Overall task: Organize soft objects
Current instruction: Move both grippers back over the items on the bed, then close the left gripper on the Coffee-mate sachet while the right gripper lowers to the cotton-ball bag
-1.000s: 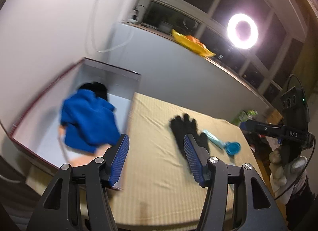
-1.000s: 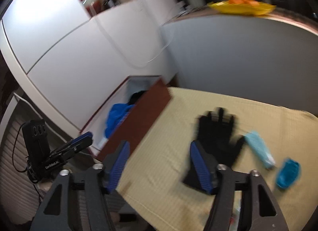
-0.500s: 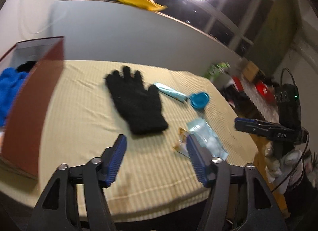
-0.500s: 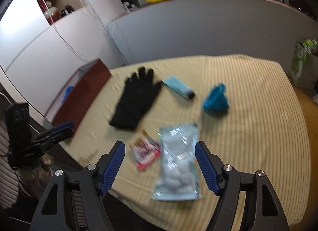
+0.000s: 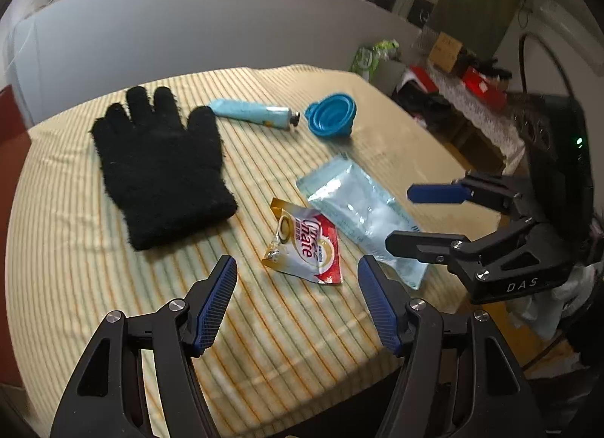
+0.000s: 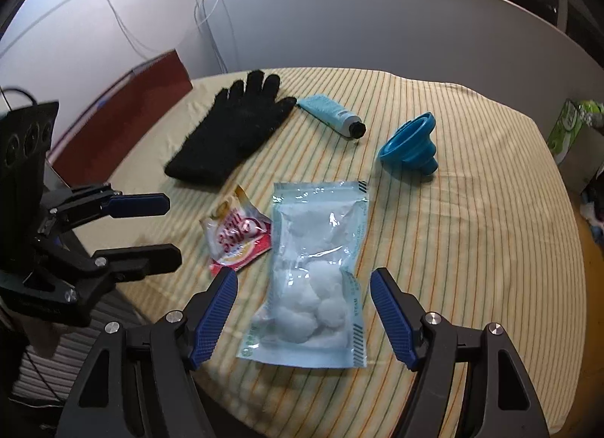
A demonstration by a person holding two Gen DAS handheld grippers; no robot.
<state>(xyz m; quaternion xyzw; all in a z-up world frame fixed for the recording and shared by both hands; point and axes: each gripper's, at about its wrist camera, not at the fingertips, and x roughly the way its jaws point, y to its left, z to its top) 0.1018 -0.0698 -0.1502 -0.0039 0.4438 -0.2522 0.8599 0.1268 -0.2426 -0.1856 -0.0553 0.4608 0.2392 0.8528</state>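
A black fuzzy glove (image 5: 162, 162) (image 6: 238, 132) lies flat on the striped tablecloth. A clear bag of cotton balls (image 5: 362, 219) (image 6: 317, 279) lies near the front edge, with a red and white sachet (image 5: 305, 245) (image 6: 238, 238) beside it. My left gripper (image 5: 298, 302) is open and empty, just short of the sachet. My right gripper (image 6: 302, 309) is open and empty, its fingers on either side of the cotton bag's near end, above it. Each gripper shows in the other's view: the right one (image 5: 426, 215), the left one (image 6: 151, 230).
A light blue tube (image 5: 253, 117) (image 6: 332, 117) and a blue collapsible funnel (image 5: 332, 117) (image 6: 411, 143) lie at the far side of the table (image 6: 472, 211). A brown box (image 6: 124, 109) stands at the table's left edge. A grey partition (image 5: 188, 23) rises behind.
Both grippers swung right, away from the box with the blue cloth, and came in low over the table's front edge. The sachet and cotton bag came into close view.
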